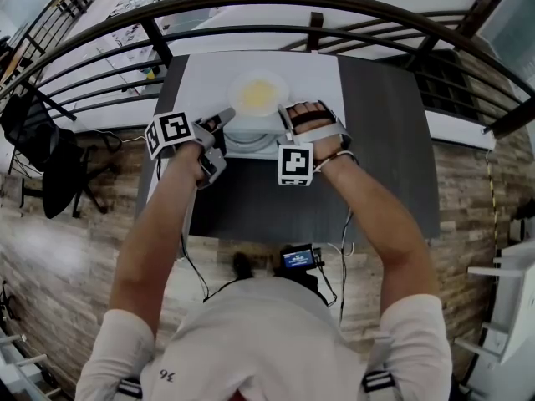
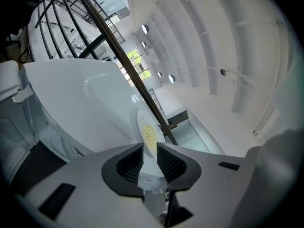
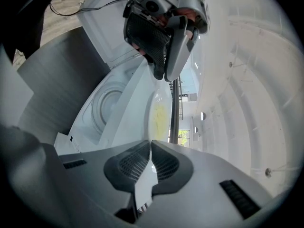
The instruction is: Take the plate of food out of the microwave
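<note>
Right gripper (image 3: 150, 142): jaws closed on the right rim of the plate (image 1: 237, 98), with a thin white edge pinched between the pads. Left gripper (image 2: 150, 147): jaws parted, the plate's left rim in the gap, pads not pressing on it.

Plate out of the microwave (image 1: 205, 78), seen against its white top at the far side of the opening. Yellow food (image 1: 257, 97) heaped at the plate's middle. Cannot tell whether the plate rests on that top or is held just above it.

Round turntable (image 1: 251, 143) visible in the opening, near side of the plate, between the two grippers. Microwave on a dark grey table (image 1: 389, 140), bare to the right and along the near side.

Surroundings: a curved dark railing (image 1: 251, 0) runs across just beyond the table's far edge. Black chair (image 1: 38, 136) well apart on the left, on a wood-plank floor (image 1: 50, 257). Small device with a lit screen (image 1: 298, 259) below the table's near edge, with cables leading from it. Nothing stands between the grippers and the plate.

Hard to make out: the microwave door cannot be identified in any view. The walls of the opening are largely covered by the grippers and their marker cubes. In both gripper views the plate appears almost edge-on, with the food only a yellow streak.
</note>
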Demonstrator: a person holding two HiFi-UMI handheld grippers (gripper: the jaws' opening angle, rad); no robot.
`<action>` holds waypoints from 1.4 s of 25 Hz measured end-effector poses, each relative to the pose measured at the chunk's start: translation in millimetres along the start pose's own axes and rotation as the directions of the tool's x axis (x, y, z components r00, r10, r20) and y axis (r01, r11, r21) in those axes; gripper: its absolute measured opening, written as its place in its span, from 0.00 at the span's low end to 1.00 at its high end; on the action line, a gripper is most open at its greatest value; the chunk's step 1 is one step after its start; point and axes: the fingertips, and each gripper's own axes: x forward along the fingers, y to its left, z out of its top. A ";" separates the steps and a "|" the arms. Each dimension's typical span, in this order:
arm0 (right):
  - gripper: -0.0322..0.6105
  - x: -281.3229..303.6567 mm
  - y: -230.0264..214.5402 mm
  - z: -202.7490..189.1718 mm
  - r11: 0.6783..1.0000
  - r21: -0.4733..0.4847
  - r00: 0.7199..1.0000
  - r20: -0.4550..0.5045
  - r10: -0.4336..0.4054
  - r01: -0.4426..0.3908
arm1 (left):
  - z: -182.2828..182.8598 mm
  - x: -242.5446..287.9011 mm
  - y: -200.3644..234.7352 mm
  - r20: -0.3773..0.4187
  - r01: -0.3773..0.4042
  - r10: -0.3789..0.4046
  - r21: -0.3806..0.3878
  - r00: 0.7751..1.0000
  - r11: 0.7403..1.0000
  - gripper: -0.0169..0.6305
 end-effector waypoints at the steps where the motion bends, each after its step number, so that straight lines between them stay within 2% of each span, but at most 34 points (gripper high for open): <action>1: 0.07 0.1 -0.8 0.5 1.000 -0.008 1.000 -0.001 -0.004 0.004 | -2.0 -1.6 -0.7 0.003 0.010 -0.010 0.001 1.000 1.000 0.13; 8: 0.07 4.6 -0.1 -3.7 0.999 -0.030 1.000 -0.017 0.025 -0.025 | -14.8 -3.6 -9.7 0.003 0.059 -0.059 0.039 0.998 0.997 0.13; 12: 0.07 2.1 10.7 -11.7 0.988 -0.015 0.987 -0.046 0.151 -0.152 | -19.2 -3.7 -21.6 -0.012 0.085 -0.084 0.063 0.996 0.994 0.13; 14: 0.07 1.4 12.6 -12.1 0.982 -0.009 0.982 -0.044 0.186 -0.186 | -19.1 -4.6 -25.5 -0.011 0.095 -0.094 0.081 0.995 0.992 0.13; 21: 0.08 -1.1 13.1 -11.0 0.972 0.024 0.972 -0.039 0.233 -0.232 | -22.3 -8.9 -35.1 -0.015 0.118 -0.117 0.085 0.993 0.989 0.13; 27: 0.14 0.3 10.1 -8.8 0.962 0.040 0.961 -0.038 0.273 -0.271 | -20.2 -13.4 -35.1 -0.017 0.118 -0.117 0.095 0.993 0.988 0.13; 35: 0.17 -3.2 9.8 -9.1 0.948 0.038 0.947 -0.048 0.318 -0.316 | -18.9 -20.1 -38.0 -0.011 0.117 -0.116 0.102 0.993 0.988 0.13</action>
